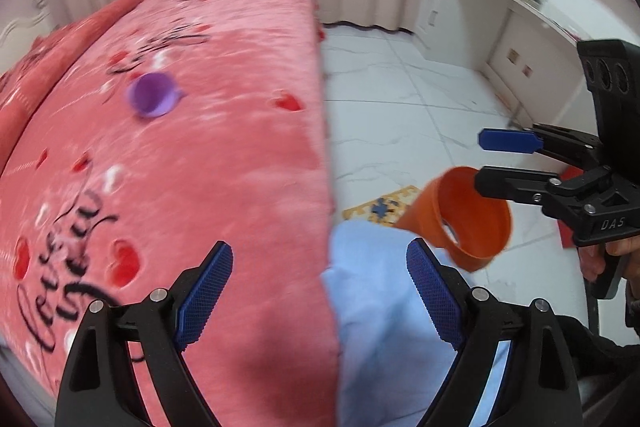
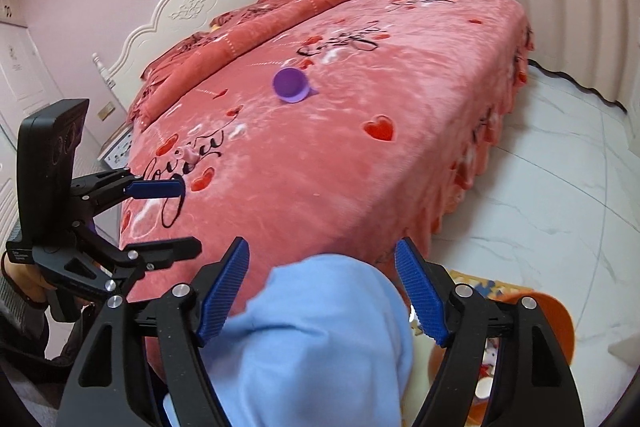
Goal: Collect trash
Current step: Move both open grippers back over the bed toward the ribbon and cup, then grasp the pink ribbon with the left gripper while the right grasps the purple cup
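**Bedroom, pink bed, orange bin on the floor**

You stand at the foot corner of a bed (image 2: 360, 155) covered in a pink blanket with red hearts and black script, on a white marble-look floor (image 1: 400, 99) with pale curtains behind. A purple cup (image 2: 291, 85) lies tipped on its side near the middle of the blanket, mouth toward you, well apart from both claws.

Your left claw (image 1: 320, 303) is spread wide with nothing between its blue pads, hovering over the bed's edge and your light-blue knee (image 2: 320, 339). Your right claw (image 2: 322, 291) is likewise wide apart and empty, above the same knee.

The orange bin (image 1: 472, 219) sits on the floor just beside the bed corner, under your right claw in the left view, next to a yellow puzzle mat (image 1: 380, 209). In the right view its inside shows some white and red scraps, too hidden by the claw to name.
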{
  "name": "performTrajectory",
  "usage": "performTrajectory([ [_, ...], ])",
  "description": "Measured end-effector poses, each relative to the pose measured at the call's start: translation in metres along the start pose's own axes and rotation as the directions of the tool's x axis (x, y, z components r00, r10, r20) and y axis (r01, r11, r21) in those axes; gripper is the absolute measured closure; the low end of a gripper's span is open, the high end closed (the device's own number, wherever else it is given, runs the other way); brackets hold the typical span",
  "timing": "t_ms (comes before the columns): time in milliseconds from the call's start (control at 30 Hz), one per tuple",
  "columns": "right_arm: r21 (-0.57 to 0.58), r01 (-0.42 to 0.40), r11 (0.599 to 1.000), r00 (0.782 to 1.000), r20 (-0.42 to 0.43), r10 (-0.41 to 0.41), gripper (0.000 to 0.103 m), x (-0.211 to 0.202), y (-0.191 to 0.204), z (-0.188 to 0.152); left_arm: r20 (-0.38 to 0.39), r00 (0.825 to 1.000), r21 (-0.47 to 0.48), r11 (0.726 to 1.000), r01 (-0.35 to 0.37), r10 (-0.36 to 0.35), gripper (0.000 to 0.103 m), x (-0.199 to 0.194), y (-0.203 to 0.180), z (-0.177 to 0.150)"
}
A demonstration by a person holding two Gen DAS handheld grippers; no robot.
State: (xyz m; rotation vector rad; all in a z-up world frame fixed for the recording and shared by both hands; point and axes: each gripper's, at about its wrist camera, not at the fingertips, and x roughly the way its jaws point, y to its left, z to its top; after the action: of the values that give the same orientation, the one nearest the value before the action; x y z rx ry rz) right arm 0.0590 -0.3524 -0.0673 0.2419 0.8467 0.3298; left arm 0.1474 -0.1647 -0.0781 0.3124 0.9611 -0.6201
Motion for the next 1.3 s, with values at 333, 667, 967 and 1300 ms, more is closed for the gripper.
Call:
performTrajectory([
  [333, -0.093, -0.096, 0.991, 0.995, -0.044, 0.092, 0.028, 0.062, 0.052, 0.045, 0.001, 0.994, -0.204, 0.973, -0.11, 0.112, 0.015, -0.014, 0.095, -0.02],
  [667, -0.193, -0.192, 0.962, 0.978, -0.123, 0.17, 0.028, 0.125, 0.105, 0.077, -0.025, 0.978, -0.498, 0.845, -0.194, 0.209, 0.015, -0.008, 0.186, -0.036],
  [967, -0.251, -0.259, 0.933, 0.961, -0.168, 0.221, 0.028, 0.164, 0.129, 0.096, -0.109, 0.944, -0.742, 0.606, -0.286, 0.311, 0.015, 0.027, 0.252, -0.043],
  [1300, -0.222, -0.274, 0.936, 0.952, -0.199, 0.231, 0.028, 0.189, 0.117, 0.101, -0.103, 0.947, -0.802, 0.538, -0.261, 0.305, 0.042, 0.048, 0.272, -0.042],
])
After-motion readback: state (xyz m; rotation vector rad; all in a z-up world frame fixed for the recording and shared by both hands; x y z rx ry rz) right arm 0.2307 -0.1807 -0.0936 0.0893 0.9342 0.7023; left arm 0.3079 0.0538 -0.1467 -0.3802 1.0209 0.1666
